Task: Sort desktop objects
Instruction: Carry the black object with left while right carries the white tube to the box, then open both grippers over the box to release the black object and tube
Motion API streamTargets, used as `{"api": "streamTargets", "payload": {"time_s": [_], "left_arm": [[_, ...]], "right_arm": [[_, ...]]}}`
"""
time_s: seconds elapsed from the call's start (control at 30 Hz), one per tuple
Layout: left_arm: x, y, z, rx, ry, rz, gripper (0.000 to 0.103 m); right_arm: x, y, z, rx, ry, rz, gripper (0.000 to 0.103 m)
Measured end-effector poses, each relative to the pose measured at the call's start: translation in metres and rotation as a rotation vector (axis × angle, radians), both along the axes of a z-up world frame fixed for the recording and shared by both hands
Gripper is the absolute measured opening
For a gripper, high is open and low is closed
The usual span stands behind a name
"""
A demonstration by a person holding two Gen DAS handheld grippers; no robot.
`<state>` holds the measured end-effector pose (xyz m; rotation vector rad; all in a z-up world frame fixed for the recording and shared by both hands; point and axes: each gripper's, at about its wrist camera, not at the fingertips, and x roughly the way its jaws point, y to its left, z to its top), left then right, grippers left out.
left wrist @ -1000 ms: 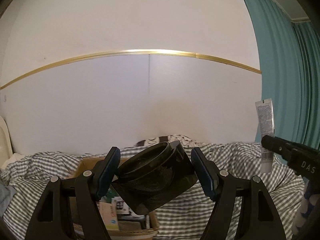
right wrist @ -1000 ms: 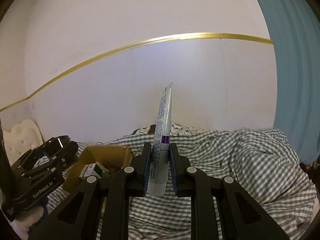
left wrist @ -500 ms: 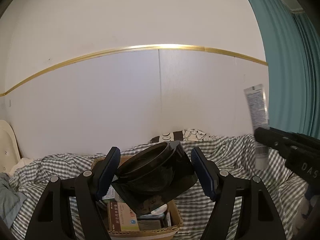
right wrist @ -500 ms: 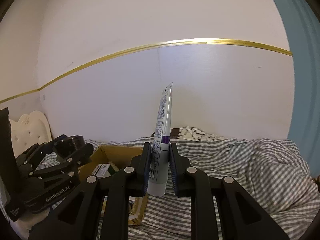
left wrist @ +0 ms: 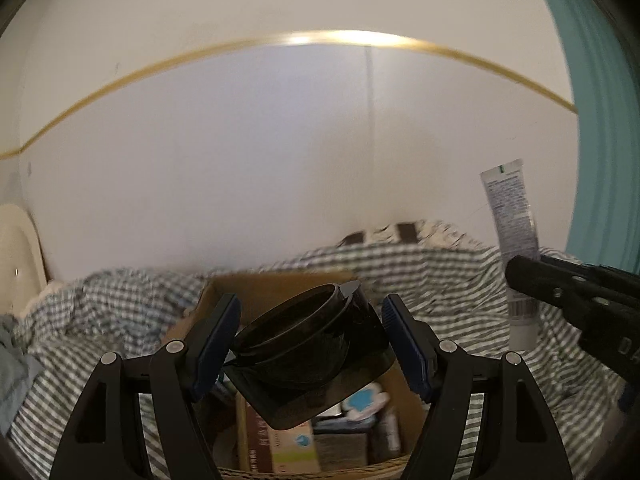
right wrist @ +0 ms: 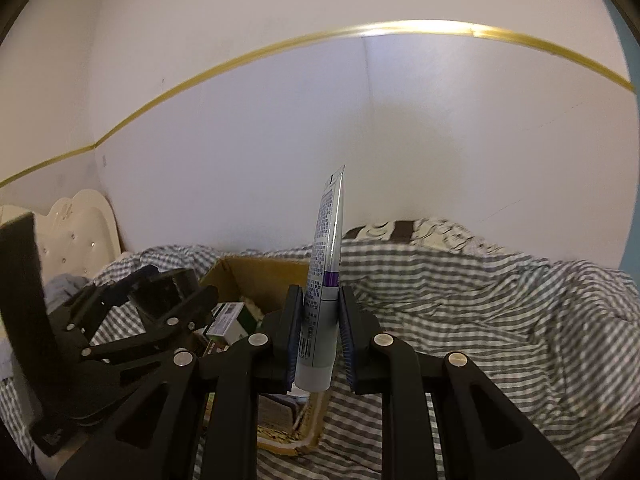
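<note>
Above the cardboard box (left wrist: 280, 292), left claw (left wrist: 311, 332) pinches black jar (left wrist: 308, 354); right claw (right wrist: 319, 338) pinches tube (right wrist: 325, 280).

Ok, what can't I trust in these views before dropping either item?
- Cardboard box: left wrist view, its contents mostly hidden behind the black container in the left claw; motion blur too.
- Tube label: right wrist view, print too small; the right claw covers its sides.
- Box front: cut off by the bottom edge.
</note>
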<state>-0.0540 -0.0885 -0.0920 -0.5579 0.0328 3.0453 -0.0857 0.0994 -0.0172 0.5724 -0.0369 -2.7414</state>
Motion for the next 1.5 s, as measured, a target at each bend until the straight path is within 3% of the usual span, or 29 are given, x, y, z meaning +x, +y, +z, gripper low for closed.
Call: {"api": "streamTargets", "payload": {"time_s": [0.13,0.67,0.87,0.97,1.07,1.3,1.5], "left_arm": [[-0.028,-0.026,-0.012,0.045,-0.071,0.035,0.074],[-0.099,-0.060,-0.065,0.059,-0.264,0.108,0.074],[-0.100,-0.058,-0.065,0.051,-0.267,0.123,0.076],[-0.096,-0.058,-0.058,0.067,-0.232,0.127,0.084],[-0.090,-0.058,-0.047,0.064,-0.208,0.130,0.086],[-0.065,-0.051,-0.017,0.054,-0.150,0.131,0.087],[-0.032,-0.040,0.018,0.060,-0.065,0.132,0.100]], "right_arm": [[-0.021,-0.018,-0.014,0.015,-0.034,0.037,0.017],[-0.107,-0.083,-0.080,0.053,-0.212,0.148,0.017],[-0.114,-0.089,-0.094,0.062,-0.241,0.153,0.020],[-0.114,-0.086,-0.094,0.066,-0.236,0.141,0.020],[-0.108,-0.080,-0.086,0.060,-0.220,0.127,0.031],[-0.083,-0.063,-0.053,0.027,-0.156,0.097,0.031],[-0.053,-0.052,-0.021,0.032,-0.091,0.081,0.031]]}}
